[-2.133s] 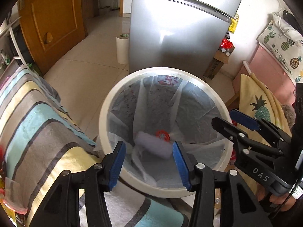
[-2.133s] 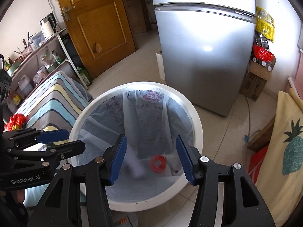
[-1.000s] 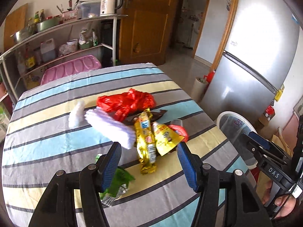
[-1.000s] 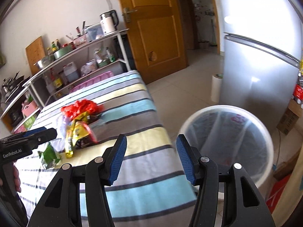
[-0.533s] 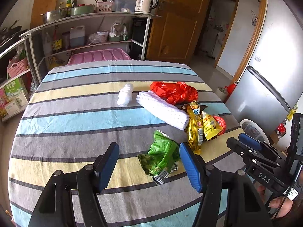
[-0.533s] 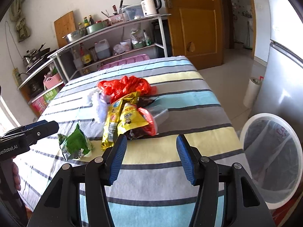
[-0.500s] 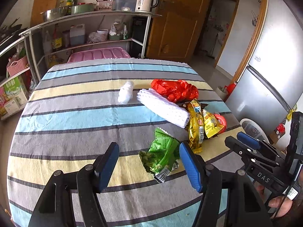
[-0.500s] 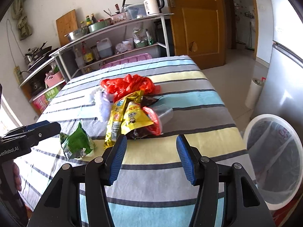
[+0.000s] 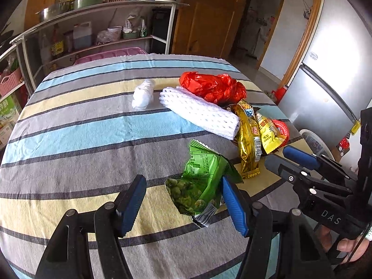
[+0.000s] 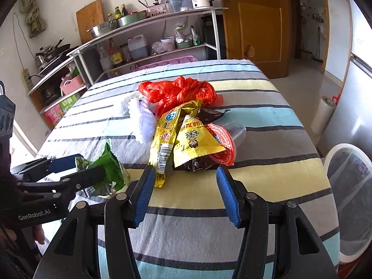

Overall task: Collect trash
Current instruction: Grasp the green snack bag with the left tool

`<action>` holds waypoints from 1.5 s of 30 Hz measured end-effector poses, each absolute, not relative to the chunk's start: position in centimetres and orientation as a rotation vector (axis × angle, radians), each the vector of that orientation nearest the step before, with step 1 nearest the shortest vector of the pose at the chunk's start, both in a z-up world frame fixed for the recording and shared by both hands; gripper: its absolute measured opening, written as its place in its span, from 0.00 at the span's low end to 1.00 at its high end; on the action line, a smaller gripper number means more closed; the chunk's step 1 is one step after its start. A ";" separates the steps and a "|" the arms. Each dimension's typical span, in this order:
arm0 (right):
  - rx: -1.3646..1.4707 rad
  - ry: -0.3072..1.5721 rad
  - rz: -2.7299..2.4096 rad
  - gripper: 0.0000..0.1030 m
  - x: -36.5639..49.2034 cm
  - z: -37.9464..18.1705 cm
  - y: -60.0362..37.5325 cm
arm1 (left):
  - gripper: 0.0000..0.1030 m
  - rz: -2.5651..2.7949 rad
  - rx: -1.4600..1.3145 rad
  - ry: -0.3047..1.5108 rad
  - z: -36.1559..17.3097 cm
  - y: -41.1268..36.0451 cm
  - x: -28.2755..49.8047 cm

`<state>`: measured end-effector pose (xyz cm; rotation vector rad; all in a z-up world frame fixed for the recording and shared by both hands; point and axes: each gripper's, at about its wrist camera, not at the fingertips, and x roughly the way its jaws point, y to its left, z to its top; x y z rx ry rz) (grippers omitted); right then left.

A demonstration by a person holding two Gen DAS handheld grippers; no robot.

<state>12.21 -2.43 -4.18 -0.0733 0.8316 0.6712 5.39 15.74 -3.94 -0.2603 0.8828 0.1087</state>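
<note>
The left tool (image 9: 183, 205) stands wide open, empty, around a crumpled green snack packet (image 9: 201, 181) on the striped-cloth desk (image 9: 69, 134). The right tool (image 10: 184, 196), open and empty, faces yellow foil wrappers (image 10: 183, 137); beyond, a red plastic bag (image 10: 179, 90).

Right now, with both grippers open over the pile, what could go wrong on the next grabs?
The green snack bag is torn open and sits off-centre, against one finger of the left gripper, so closing may pinch only an edge or spill. The yellow wrappers overlap a red lid; the right gripper could drag several pieces. The bin stands below the table edge, so carried trash may drop short.
</note>
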 end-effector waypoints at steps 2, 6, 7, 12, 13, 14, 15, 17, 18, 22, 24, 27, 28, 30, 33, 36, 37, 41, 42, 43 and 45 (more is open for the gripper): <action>-0.061 0.827 0.678 0.54 12.4 -3.9 -2.2 | 0.64 0.093 -0.284 0.900 -4.4 16.0 5.9; -0.059 0.829 0.702 0.54 12.8 -3.8 -1.3 | 0.64 0.136 -0.274 0.876 -4.1 16.4 6.5; -0.065 0.829 0.703 0.54 13.0 -3.8 -1.0 | 0.64 0.141 -0.280 0.865 -4.0 16.6 6.4; -0.084 0.822 0.727 0.54 13.0 -3.9 0.2 | 0.62 0.187 -0.332 0.862 -4.1 18.5 5.9; -0.091 0.826 0.725 0.54 13.1 -4.0 0.5 | 0.61 0.192 -0.338 0.862 -4.2 18.8 5.8; -0.096 0.831 0.723 0.54 13.2 -4.1 0.7 | 0.60 0.196 -0.347 0.862 -4.2 19.1 5.7; -0.097 0.840 0.726 0.54 13.3 -4.2 1.0 | 0.60 0.198 -0.354 0.863 -4.3 19.3 5.7; -0.096 0.858 0.731 0.52 13.5 -4.5 1.3 | 0.59 0.204 -0.357 0.859 -4.3 19.5 5.5; -0.100 0.863 0.730 0.49 13.5 -4.6 1.4 | 0.59 0.211 -0.356 0.860 -4.3 19.5 5.5; -0.118 0.874 0.752 0.40 13.4 -4.8 2.2 | 0.59 0.211 -0.368 0.860 -4.3 19.8 5.2; -0.126 0.882 0.766 0.40 13.5 -4.9 2.6 | 0.59 0.220 -0.378 0.859 -4.3 20.1 5.1; -0.101 0.891 0.788 0.39 13.8 -5.0 3.2 | 0.59 0.232 -0.370 0.856 -4.3 20.3 4.8; -0.100 0.898 0.782 0.34 14.0 -5.0 3.7 | 0.59 0.232 -0.379 0.861 -4.4 20.5 4.9; -0.095 0.910 0.796 0.15 14.2 -5.1 4.4 | 0.59 0.231 -0.381 0.859 -4.3 20.6 4.9; -0.106 0.902 0.837 0.12 13.4 -5.0 4.6 | 0.59 0.227 -0.377 0.862 -4.4 20.5 4.8; -0.093 0.905 0.848 0.10 13.2 -5.0 4.3 | 0.59 0.229 -0.379 0.860 -4.3 20.3 4.8; -0.085 0.908 0.854 0.09 13.1 -5.0 4.1 | 0.56 0.231 -0.380 0.860 -4.3 20.3 4.7; -0.068 0.914 0.864 0.09 13.0 -4.9 3.5 | 0.43 0.207 -0.375 0.863 -4.1 20.0 4.7; -0.068 0.915 0.871 0.09 12.8 -4.9 3.5 | 0.40 0.204 -0.368 0.862 -4.1 19.9 4.7; -0.071 0.912 0.872 0.09 12.7 -4.8 3.4 | 0.38 0.200 -0.364 0.861 -4.0 19.7 4.6; -0.080 0.905 0.881 0.09 12.4 -4.7 3.3 | 0.36 0.192 -0.354 0.858 -3.8 19.3 4.6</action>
